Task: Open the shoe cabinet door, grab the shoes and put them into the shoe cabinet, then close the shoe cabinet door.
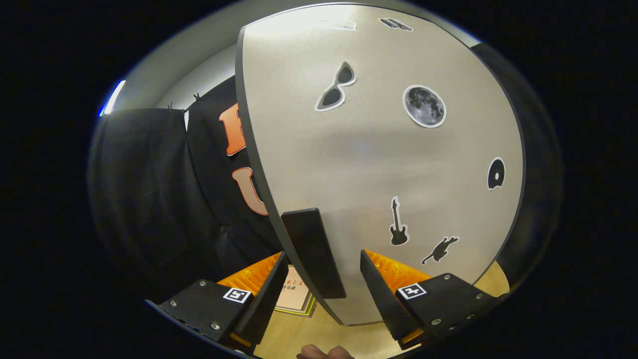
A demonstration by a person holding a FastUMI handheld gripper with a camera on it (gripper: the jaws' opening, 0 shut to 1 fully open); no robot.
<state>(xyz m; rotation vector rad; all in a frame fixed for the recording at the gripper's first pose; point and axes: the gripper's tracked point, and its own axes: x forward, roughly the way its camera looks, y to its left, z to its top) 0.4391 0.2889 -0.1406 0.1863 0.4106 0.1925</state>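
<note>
- Between our gripper's [321, 289] jaws stands the dark handle [313, 252] of the shoe cabinet door [379, 159]; the jaws are spread, with a gap on each side of it.
- Beyond the handle the door rises pale, dotted with stickers: sunglasses [336, 88], a moon [424, 105], a guitar [398, 224].
- We cannot see the cabinet's inside.
- Below the door's edge, a book [297, 298] lies partly hidden on the wooden floor [344, 339].

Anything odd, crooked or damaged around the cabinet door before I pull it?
Nothing stands out. The cabinet door looks intact, its stickers flat, and its dark handle sits between the open gripper fingers, not yet pinched.
</note>
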